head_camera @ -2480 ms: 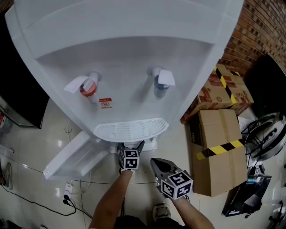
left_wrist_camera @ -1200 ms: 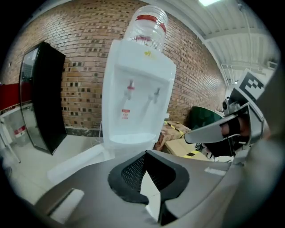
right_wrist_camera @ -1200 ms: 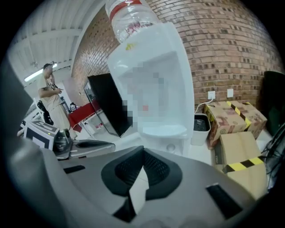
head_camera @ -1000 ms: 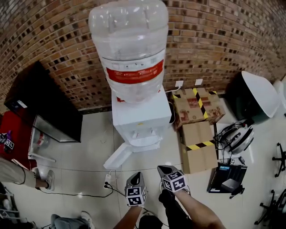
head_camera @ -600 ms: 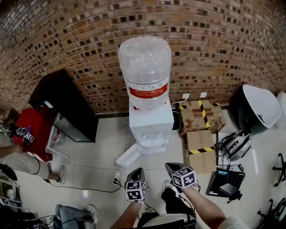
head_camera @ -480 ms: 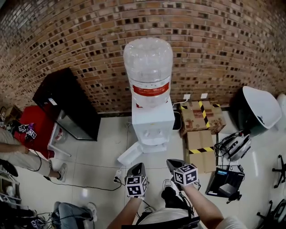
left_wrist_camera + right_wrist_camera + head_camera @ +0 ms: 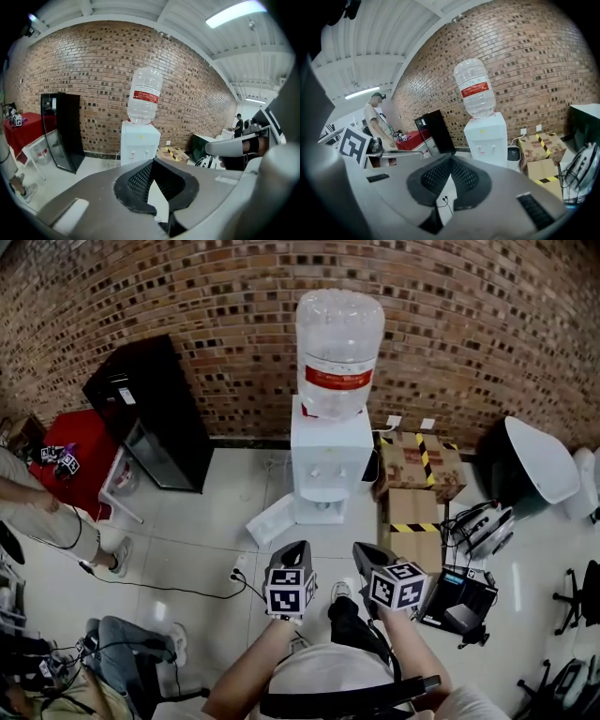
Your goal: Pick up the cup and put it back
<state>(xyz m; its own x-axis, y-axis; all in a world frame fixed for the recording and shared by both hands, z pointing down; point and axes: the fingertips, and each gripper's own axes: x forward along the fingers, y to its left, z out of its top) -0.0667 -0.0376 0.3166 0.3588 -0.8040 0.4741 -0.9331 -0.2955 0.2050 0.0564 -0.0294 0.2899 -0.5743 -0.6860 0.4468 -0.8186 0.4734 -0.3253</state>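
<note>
The cup is not visible in any view. Its location cannot be determined, and the tap recess of the water dispenser [image 7: 330,460] is too small in the head view to show whether a cup stands there. The dispenser stands against the brick wall, carries an inverted bottle [image 7: 338,351], and has a white flap [image 7: 272,518] lying open on the floor at its base. Cardboard boxes [image 7: 412,465] stand just beside it on one side, and a black cabinet [image 7: 155,409] stands near it on the other. A cable [image 7: 169,589] trails across the floor tiles on the person's left. Both claws are held well apart from the dispenser, in front of the person's body. The left gripper [image 7: 298,549] is clenched on nothing: its pads meet at the tip, with only floor showing behind them. The right gripper [image 7: 362,551] is likewise clenched and empty. This arrangement fits two stages equally: the cup waiting somewhere at the dispenser to be fetched, or the cup set back in its place with the person standing clear. The judged procedure is the same for either. Establish the cup's position first by bringing the tap recess and the open flap into clear view. Treat the cable and the flap as floor-level obstructions.
</note>
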